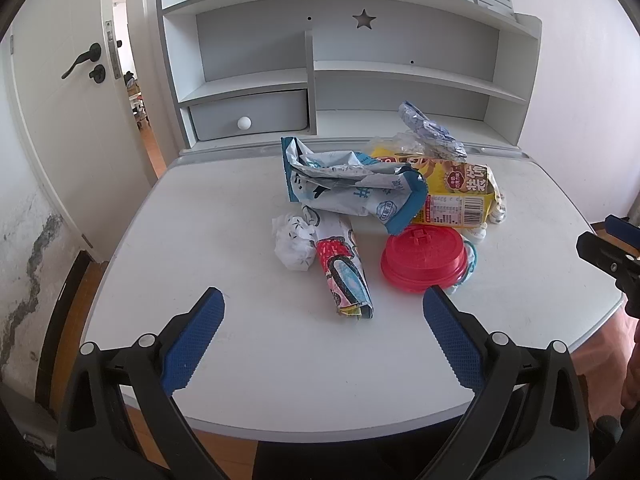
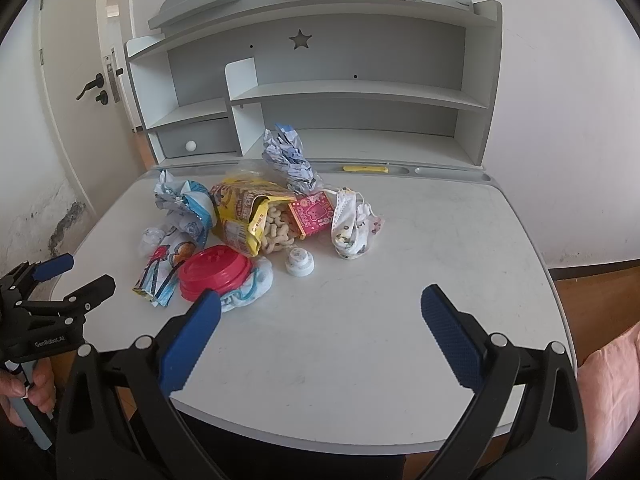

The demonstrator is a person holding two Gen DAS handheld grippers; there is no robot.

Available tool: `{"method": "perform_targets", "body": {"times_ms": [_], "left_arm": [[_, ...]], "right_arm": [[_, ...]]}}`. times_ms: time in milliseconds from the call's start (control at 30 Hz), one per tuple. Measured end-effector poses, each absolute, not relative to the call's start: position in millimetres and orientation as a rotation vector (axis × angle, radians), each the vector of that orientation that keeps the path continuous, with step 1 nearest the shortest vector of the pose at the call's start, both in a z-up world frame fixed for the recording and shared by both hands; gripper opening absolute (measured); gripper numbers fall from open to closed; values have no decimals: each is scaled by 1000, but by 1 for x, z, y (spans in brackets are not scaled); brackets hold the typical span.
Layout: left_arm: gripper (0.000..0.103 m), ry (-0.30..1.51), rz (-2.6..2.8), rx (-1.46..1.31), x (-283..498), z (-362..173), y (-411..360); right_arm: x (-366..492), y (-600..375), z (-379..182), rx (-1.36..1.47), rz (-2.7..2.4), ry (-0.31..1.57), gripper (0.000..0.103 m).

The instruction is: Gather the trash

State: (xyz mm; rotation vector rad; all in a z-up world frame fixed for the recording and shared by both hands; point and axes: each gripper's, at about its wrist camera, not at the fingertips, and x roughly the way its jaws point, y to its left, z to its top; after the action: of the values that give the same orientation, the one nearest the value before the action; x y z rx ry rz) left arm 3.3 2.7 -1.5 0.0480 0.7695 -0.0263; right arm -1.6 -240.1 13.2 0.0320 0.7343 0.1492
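Two tongs, left tongs (image 1: 323,300) and right tongs (image 2: 320,298), both wide and empty low in frame, since the trash (image 1: 384,200) sits heaped mid-desk (image 1: 224,208), untouched.

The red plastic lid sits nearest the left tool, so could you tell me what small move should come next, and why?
Probably ease the left tool forward and slightly right toward the red plastic lid: its jaws stand wide open and empty, and the lid lies just ahead at the pile's near edge on the desk.
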Motion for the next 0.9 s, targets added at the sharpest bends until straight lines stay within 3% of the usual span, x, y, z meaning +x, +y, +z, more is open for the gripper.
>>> {"method": "perform_targets", "body": {"times_ms": [900], "left_arm": [[97,770,-20,50,4,-4,3]], "right_arm": [[-2,-237,13,26,153,735,97]]}}
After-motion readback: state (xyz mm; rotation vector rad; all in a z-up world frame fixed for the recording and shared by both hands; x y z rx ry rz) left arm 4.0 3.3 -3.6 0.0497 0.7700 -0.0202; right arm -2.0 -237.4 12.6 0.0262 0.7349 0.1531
